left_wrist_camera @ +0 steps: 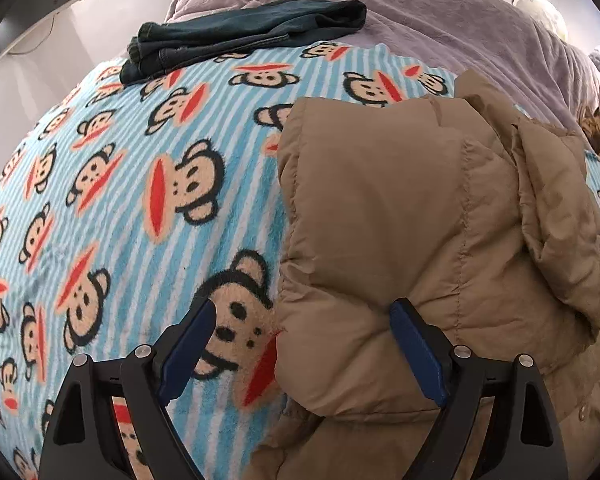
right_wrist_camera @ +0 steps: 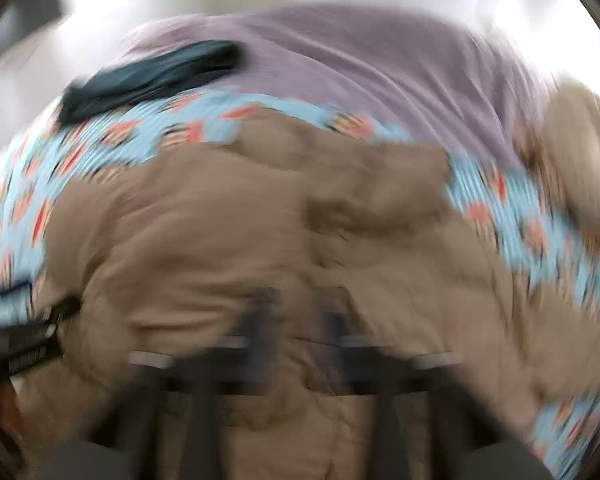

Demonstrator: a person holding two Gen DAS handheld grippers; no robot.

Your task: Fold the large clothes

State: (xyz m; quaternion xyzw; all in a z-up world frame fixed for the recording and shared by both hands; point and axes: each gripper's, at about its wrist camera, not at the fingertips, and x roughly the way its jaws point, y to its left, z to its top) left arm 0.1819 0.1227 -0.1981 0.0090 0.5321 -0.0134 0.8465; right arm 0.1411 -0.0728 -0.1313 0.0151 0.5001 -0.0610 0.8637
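Tan puffer coat [left_wrist_camera: 420, 220] lain bunched on monkey blanket [left_wrist_camera: 120, 200] on bed — partly folded, more folds judged left. Left claw [left_wrist_camera: 304, 344] spread wide, nothing gripped. Right claw [right_wrist_camera: 296, 320] blurred — taken as closed, grip unclear. Jeans [left_wrist_camera: 240, 32] already folded.

The left black hand-held gripper [left_wrist_camera: 304, 324], blue-padded, points steeply down with jaws spread wide. The right hand-held gripper [right_wrist_camera: 296, 312], motion-blurred, has its jaws closed.

Open left tongs [left_wrist_camera: 304, 328] straddle the tan coat's [left_wrist_camera: 420, 220] edge.
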